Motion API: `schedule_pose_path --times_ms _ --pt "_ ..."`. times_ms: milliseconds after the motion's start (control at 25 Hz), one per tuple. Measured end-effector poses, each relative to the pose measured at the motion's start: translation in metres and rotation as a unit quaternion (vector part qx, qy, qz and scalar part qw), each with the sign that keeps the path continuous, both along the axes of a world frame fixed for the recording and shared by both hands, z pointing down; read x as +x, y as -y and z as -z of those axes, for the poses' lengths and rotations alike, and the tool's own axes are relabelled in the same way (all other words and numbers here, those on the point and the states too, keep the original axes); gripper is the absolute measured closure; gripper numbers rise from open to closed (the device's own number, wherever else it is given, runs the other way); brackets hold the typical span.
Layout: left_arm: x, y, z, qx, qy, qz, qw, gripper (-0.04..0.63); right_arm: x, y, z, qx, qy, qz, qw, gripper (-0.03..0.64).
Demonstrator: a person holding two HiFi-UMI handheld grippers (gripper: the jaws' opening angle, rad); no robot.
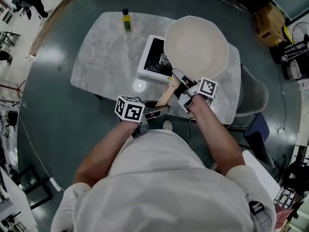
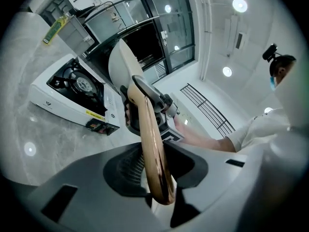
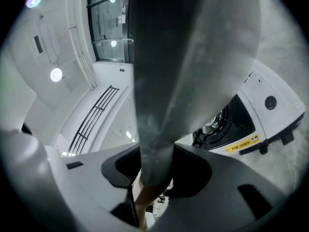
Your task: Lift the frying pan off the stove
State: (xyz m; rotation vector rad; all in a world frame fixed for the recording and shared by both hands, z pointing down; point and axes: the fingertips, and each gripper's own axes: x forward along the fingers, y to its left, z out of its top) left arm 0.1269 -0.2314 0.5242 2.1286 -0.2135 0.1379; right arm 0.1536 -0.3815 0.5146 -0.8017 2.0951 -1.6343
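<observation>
1. While the head view hides both grips, it shows the pan [image 1: 195,45] raised over the stove [image 1: 150,58], with a bottle [image 1: 126,21] on the desk [image 1: 99,62].
2. Left gripper view: left gripper [image 2: 157,182] jaws clamp the wooden handle [image 2: 150,134].
3. Right gripper view: right gripper [image 3: 154,174] jaws clamp the handle's grey neck [image 3: 161,81].

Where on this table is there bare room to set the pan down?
The widest bare patch is the left part of the table, bordered by the bottle at the back and the stove on the right. The middle and right are crowded: the pan hangs over the stove there.
</observation>
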Motion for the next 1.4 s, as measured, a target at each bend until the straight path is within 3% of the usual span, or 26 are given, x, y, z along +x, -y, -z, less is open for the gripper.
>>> schedule_pose_path --times_ms 360,800,1040,1400 --pt "0.008 -0.047 0.030 0.009 -0.018 -0.113 0.9934 0.468 0.042 -0.058 0.031 0.012 0.004 -0.114 0.993 0.454" --pt "-0.007 -0.127 0.037 0.007 -0.021 -0.241 0.9703 0.465 0.059 -0.154 0.034 0.006 -0.005 -0.229 0.973 0.454" --pt "-0.024 -0.158 0.038 0.003 -0.027 -0.277 0.9605 0.463 0.049 -0.190 0.034 0.003 -0.008 -0.257 0.966 0.454" --pt "-0.033 -0.164 0.039 0.004 -0.033 -0.285 0.9580 0.463 0.041 -0.197 0.035 0.008 -0.006 -0.263 0.965 0.454"
